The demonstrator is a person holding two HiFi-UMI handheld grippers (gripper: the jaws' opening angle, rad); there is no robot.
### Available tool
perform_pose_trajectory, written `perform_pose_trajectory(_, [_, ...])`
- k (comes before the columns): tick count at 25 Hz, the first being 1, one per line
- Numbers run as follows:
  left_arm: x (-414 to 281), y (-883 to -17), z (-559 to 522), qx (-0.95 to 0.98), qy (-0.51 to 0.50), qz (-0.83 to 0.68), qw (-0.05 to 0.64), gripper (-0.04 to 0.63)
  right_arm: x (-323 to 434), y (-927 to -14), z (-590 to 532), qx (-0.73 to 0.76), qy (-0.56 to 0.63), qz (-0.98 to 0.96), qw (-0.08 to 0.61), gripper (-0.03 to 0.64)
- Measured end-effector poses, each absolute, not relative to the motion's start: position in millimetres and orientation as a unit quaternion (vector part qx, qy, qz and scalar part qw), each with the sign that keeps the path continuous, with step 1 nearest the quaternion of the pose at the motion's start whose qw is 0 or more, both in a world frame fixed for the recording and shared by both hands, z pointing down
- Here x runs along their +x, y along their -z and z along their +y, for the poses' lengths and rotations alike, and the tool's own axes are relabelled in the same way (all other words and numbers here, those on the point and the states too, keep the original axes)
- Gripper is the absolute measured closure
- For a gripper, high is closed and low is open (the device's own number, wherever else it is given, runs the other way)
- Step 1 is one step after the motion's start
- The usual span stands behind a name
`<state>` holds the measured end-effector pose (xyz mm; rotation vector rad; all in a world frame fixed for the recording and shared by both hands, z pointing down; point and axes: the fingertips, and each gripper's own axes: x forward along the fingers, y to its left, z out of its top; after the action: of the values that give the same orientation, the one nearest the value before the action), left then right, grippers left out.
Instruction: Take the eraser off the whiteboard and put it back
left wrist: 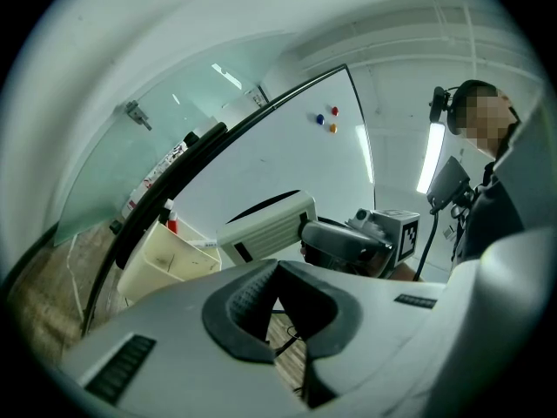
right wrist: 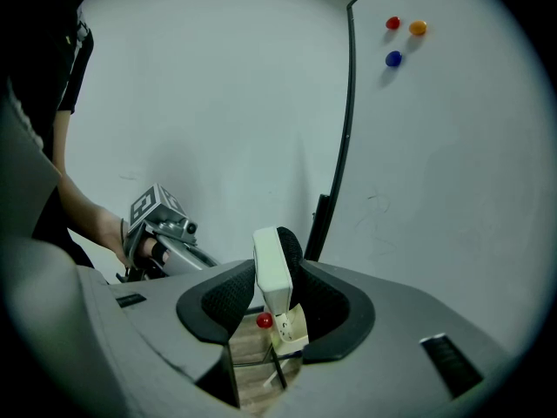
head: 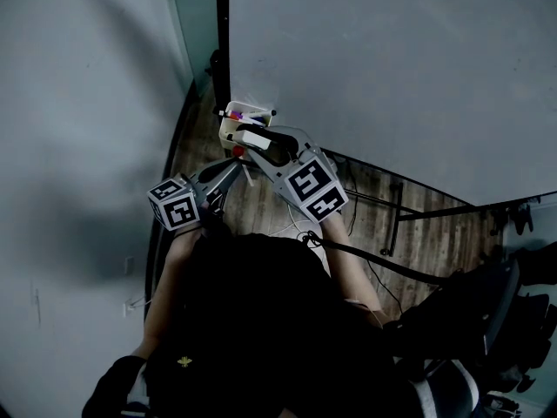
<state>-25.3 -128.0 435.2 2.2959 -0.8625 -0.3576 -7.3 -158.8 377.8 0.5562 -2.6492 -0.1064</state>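
Observation:
The white eraser (head: 254, 139) with black felt is off the whiteboard (head: 392, 68), and my right gripper (head: 265, 144) is shut on it. In the right gripper view the eraser (right wrist: 270, 273) stands upright between the two pads of that gripper (right wrist: 280, 287), felt side against the right pad. In the left gripper view the eraser (left wrist: 265, 229) hangs in front of the board (left wrist: 287, 164). My left gripper (head: 233, 168) stays just below and left of it. Its tips (left wrist: 278, 264) meet, with nothing between them.
A cream tray (head: 228, 120) with markers hangs at the board's lower left corner, right under the eraser. Three magnets (right wrist: 393, 58) sit high on the board. Stand legs and cables (head: 409, 212) cross the wood floor; a chair (head: 470, 320) is at the right.

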Motion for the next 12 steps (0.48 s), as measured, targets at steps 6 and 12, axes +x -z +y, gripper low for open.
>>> perform_pose_trajectory(6, [-29, -438, -129, 0.874, 0.140, -0.329, 0.330, 0.594, -11, -383, -162, 0.199, 0.034, -0.954, 0.222, 0.465])
perform_pose_trajectory(12, [-36, -444, -127, 0.868, 0.145, -0.331, 0.342, 0.594, -15, -393, -167, 0.198, 0.029, -0.951, 0.234, 0.465])
